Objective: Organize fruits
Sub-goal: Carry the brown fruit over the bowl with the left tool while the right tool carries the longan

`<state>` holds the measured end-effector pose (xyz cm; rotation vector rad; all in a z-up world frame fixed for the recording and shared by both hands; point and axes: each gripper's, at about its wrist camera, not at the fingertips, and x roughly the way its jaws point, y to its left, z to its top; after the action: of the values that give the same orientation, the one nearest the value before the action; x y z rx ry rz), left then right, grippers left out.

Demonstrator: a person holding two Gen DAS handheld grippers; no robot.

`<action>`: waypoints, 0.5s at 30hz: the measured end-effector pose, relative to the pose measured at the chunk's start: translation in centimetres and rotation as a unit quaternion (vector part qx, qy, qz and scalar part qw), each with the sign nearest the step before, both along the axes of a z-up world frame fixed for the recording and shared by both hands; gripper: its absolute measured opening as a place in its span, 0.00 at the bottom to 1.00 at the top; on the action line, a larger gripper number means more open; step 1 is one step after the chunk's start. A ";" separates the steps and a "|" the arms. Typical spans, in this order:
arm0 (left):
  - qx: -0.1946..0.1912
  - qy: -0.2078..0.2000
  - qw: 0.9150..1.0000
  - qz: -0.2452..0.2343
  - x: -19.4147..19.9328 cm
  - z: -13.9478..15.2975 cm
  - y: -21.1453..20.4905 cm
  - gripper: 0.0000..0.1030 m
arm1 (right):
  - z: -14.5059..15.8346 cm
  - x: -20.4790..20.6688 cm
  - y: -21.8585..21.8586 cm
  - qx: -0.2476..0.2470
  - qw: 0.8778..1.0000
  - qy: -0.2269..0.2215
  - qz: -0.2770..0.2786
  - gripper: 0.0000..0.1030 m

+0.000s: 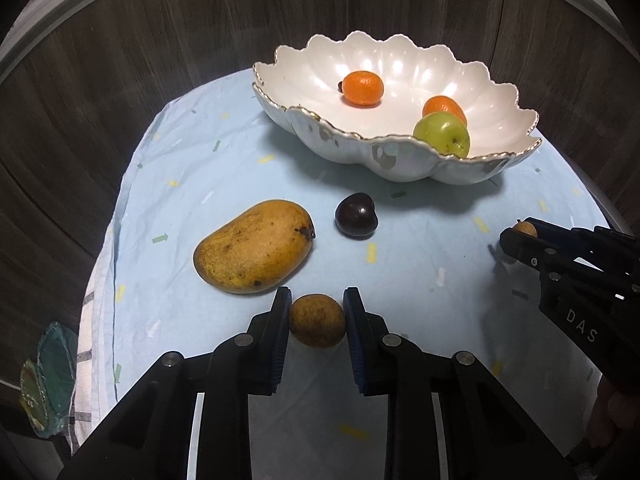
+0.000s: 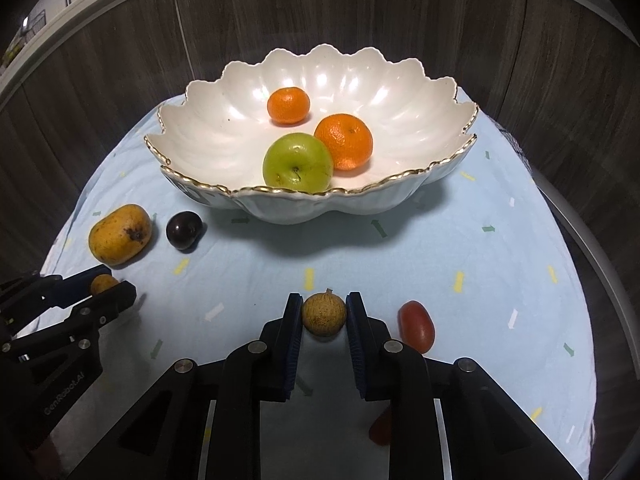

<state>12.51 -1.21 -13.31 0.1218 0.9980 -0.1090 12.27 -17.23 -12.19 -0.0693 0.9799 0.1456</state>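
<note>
the left gripper (image 1: 317,322) and right gripper (image 2: 323,314) each clamped a small tan round fruit (image 1: 317,321) (image 2: 323,314) low over the blue cloth (image 2: 460,240), near the scalloped white bowl (image 2: 208,120).

L gripper (image 1: 316,312): matte black plastic, two long fingers w/ blue ribbed pads (image 1: 282,340) on the inner faces. Each finger hangs on paired black link bars, round silver screw heads at the pivots, one further back on each outer bar. White strips show through the gaps between bars, nearer the camera. Seen from the side in the right wrist view, white "GenRobot.AI" lettering runs along its body.

R gripper (image 2: 324,314): same build, black fingers, blue ribbed pads (image 2: 294,340), silver pivot screws, white strips behind. From the left wrist view its side carries white letters "DAS".
</note>
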 end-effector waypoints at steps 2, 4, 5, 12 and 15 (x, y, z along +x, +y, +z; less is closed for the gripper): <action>0.000 -0.004 1.000 0.000 -0.1 0.3 0.0 0.26 | 0.3 -0.1 0.0 0.001 1.000 -0.003 0.000 0.22; 0.000 -0.007 1.000 0.000 -0.1 0.6 0.1 0.26 | 0.7 -0.2 0.1 0.002 1.000 -0.007 0.001 0.22; 0.000 -0.009 1.000 0.000 -0.2 0.8 0.1 0.26 | 0.9 -0.3 0.1 0.003 1.000 -0.009 0.002 0.22; 0.000 -0.019 1.000 0.001 -0.4 1.8 0.0 0.26 | 2.1 -0.7 0.2 0.006 1.000 -0.022 0.004 0.22; -0.001 -0.023 1.000 0.002 -0.4 2.2 0.0 0.26 | 2.5 -0.8 0.2 0.007 1.000 -0.026 0.004 0.22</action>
<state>12.08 -1.17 -11.09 0.1193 0.9527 -0.1030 11.45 -17.03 -9.68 -0.0637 0.9258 0.1584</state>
